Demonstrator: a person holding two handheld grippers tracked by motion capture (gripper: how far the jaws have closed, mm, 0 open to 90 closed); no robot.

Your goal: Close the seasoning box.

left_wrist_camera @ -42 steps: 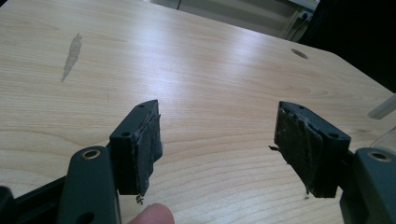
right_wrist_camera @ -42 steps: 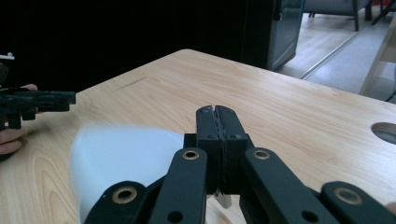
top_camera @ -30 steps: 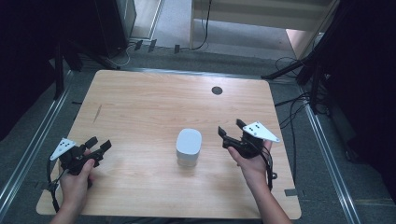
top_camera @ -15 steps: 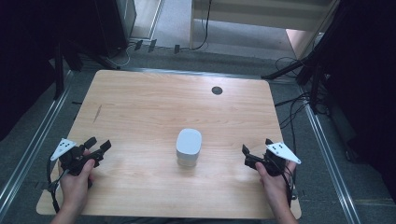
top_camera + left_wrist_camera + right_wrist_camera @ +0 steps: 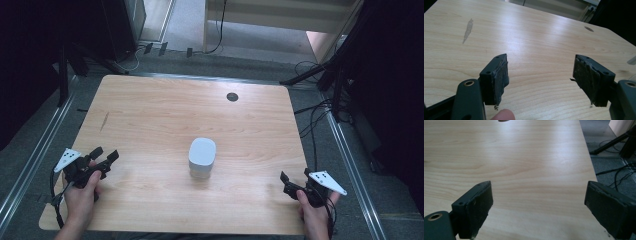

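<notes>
A light wooden tabletop [image 5: 150, 115] is carrying a white rounded container [image 5: 202, 157], standing near its middle. A dark round hole [image 5: 232, 97] is sitting toward the far edge, and a dark streak [image 5: 104, 121] is marking the left side.

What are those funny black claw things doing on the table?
A person holds a claw-like gripper in each hand at a wooden table. The left gripper and the right gripper both rest near the table's front corners with jaws open and nothing in them. A small white container stands alone in the middle, and nobody is touching it.
</notes>
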